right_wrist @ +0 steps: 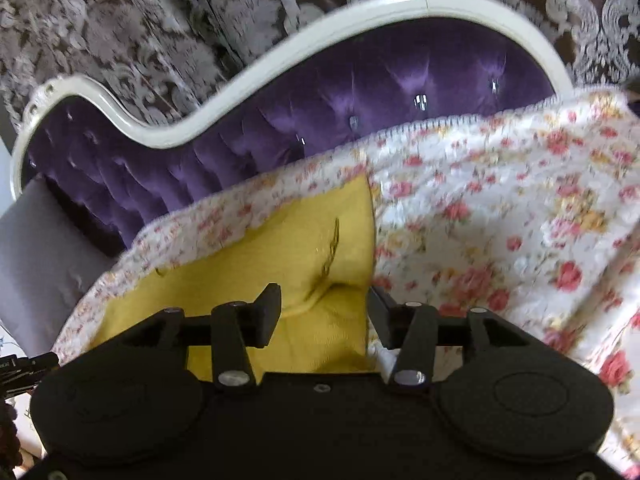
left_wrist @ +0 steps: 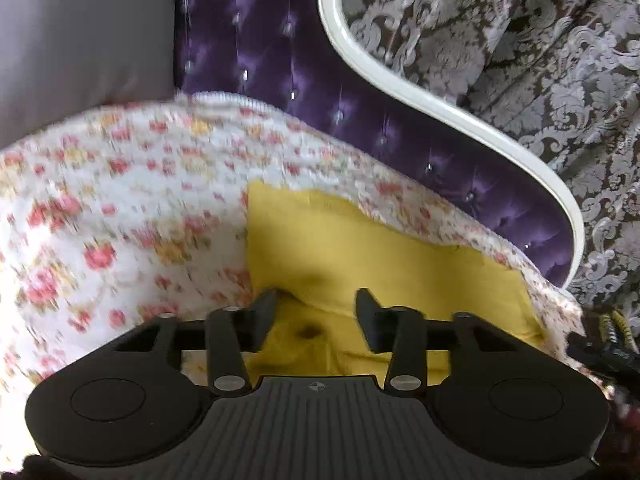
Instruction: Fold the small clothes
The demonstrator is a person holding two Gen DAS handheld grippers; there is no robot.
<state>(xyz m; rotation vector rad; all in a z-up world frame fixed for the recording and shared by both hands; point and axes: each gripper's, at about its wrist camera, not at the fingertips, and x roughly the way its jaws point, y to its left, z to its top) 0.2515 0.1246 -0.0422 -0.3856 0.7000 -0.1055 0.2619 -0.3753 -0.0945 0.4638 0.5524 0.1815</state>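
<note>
Two black two-finger grippers hang over a bed spread with a white quilted cover (left_wrist: 120, 184) printed with pink and yellow roses, and behind it rises a tufted purple velvet headboard (left_wrist: 280, 60) in a curved white frame, with grey damask curtains (left_wrist: 520, 60) beyond. On the cover lies a mustard-yellow knitted garment (left_wrist: 360, 248), folded into a flat block, just ahead of and beneath both sets of fingers. The left gripper (left_wrist: 316, 312) has its jaws spread, nothing pinched, above the garment's near edge. The right gripper (right_wrist: 324, 312) is likewise spread and empty, over the garment's near right corner.
</note>
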